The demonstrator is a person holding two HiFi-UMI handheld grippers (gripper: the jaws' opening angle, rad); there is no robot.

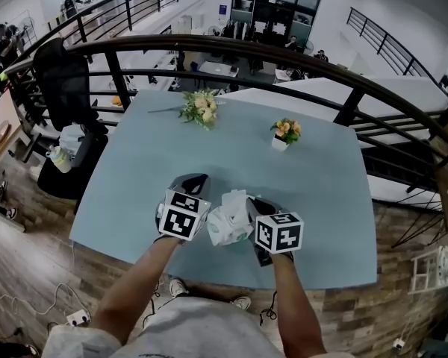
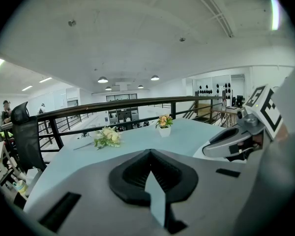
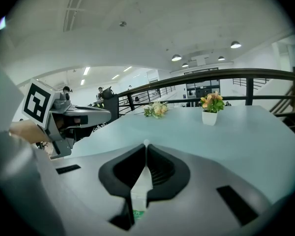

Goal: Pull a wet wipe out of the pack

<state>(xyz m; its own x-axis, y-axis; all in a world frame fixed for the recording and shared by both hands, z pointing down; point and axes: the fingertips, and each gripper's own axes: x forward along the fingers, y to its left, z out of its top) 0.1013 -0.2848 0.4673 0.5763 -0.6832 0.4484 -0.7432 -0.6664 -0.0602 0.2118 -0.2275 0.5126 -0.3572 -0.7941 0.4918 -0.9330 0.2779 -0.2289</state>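
Note:
The crumpled white wet wipe pack [image 1: 228, 226], with some green print, hangs between my two grippers above the table's near edge. My right gripper [image 1: 255, 203] is shut. In the right gripper view a white strip with green print, the pack's edge [image 3: 139, 195], is pinched between its black pads [image 3: 160, 168]. My left gripper [image 1: 196, 179] is shut too. In the left gripper view a thin pale sheet [image 2: 157, 200] sits between its jaws; it looks like a wipe, though I cannot tell it for sure from pack film. How it joins the pack is hidden.
On the pale blue table [image 1: 172, 162] a loose flower bunch [image 1: 200, 109] lies at the far edge and a small white flower pot [image 1: 284, 134] stands right of centre. A dark railing [image 1: 231, 47] runs behind the table. A black chair [image 1: 63, 80] stands at the left.

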